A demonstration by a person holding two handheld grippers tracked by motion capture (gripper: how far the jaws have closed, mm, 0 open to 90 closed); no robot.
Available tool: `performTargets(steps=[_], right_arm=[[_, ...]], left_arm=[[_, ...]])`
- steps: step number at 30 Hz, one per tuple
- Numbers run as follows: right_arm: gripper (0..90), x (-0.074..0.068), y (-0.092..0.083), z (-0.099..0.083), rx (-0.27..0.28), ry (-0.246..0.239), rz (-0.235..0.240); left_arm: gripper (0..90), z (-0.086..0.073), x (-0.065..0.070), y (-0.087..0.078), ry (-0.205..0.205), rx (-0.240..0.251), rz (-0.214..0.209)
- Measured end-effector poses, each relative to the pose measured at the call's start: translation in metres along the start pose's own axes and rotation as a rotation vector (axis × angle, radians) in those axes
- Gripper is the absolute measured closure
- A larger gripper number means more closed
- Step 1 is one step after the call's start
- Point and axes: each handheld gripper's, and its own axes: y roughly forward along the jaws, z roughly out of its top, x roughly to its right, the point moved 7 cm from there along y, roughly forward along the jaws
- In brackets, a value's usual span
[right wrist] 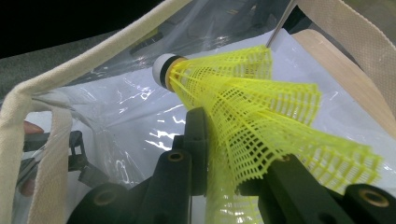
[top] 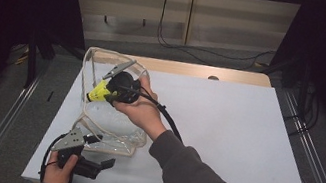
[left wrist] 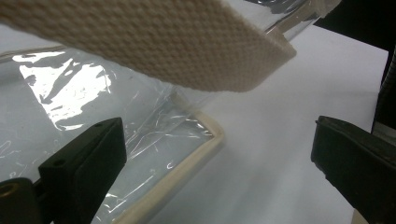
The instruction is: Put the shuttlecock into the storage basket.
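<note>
Here the left claw (top: 105, 163) rests open on the white worktop (top: 224, 133) just beside the clear plastic tote bag (top: 109, 127), while the right claw (top: 99, 93) grips a yellow shuttlecock (right wrist: 261, 121) by its skirt at the bag's mouth.

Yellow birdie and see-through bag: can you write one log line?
right gripper: shut on shuttlecock | at clear bag mouth | left gripper: open, by bag corner

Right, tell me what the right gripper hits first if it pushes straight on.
Likely the clear plastic wall of the bag: the right gripper, its fingers shut on the yellow shuttlecock, points cork-first into the bag's open mouth. Depth is hard to judge.
</note>
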Motion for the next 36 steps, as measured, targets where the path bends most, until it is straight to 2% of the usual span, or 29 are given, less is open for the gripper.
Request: performTargets(steps=[36], right_arm=[[78.2, -0.007, 0.025, 0.001, -0.034, 0.029, -0.009]], left_arm=[[3.1, 0.000, 0.000, -0.001, -0.004, 0.006, -0.002]])
